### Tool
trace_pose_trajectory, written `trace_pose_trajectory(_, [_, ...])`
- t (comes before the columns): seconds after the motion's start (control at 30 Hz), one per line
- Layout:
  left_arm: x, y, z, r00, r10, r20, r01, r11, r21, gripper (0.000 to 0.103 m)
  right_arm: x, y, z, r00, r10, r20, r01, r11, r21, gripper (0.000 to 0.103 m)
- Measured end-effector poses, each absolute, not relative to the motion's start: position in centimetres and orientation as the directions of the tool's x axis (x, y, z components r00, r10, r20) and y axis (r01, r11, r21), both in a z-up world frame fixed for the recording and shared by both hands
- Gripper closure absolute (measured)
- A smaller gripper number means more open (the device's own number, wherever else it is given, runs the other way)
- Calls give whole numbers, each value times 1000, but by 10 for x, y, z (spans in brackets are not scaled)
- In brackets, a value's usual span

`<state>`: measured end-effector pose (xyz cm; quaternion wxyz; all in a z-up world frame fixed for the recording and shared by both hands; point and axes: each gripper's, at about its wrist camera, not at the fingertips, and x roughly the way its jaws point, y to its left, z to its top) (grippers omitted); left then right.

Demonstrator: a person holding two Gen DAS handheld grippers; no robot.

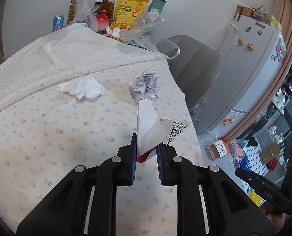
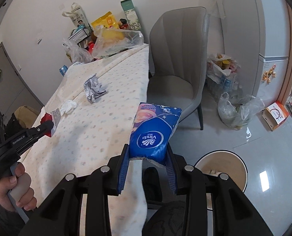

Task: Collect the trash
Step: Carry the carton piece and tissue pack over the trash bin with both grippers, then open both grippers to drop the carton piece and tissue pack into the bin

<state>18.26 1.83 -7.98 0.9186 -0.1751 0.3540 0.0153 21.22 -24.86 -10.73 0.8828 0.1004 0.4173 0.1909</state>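
My left gripper (image 1: 146, 147) is shut on a torn white-and-red paper carton piece (image 1: 147, 125) and holds it above the cloth-covered table (image 1: 47, 127). The left gripper also shows in the right wrist view (image 2: 49, 125). My right gripper (image 2: 147, 153) is shut on a blue Vinda tissue pack (image 2: 153, 131), held off the table's right edge. A crumpled white tissue (image 1: 83, 87) and a crumpled printed paper ball (image 1: 145, 83) lie on the table; both also show in the right wrist view, the tissue (image 2: 68, 106) and the paper ball (image 2: 93, 88). A round white bin (image 2: 222, 169) stands on the floor below right.
A grey chair (image 2: 177, 59) stands beside the table. Snack bags, a wire basket and plastic bags (image 1: 126, 13) crowd the table's far end. Plastic bags (image 2: 236, 108) and an orange box (image 2: 275, 116) lie on the floor by the fridge (image 1: 254, 59).
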Motion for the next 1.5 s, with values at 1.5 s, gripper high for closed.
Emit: trace_pose_trajectory(1.5, [251,-225,-123,541,-301,-786,237,951,-201,85,202,-453,-185,652,282,-703,127,874,469,36])
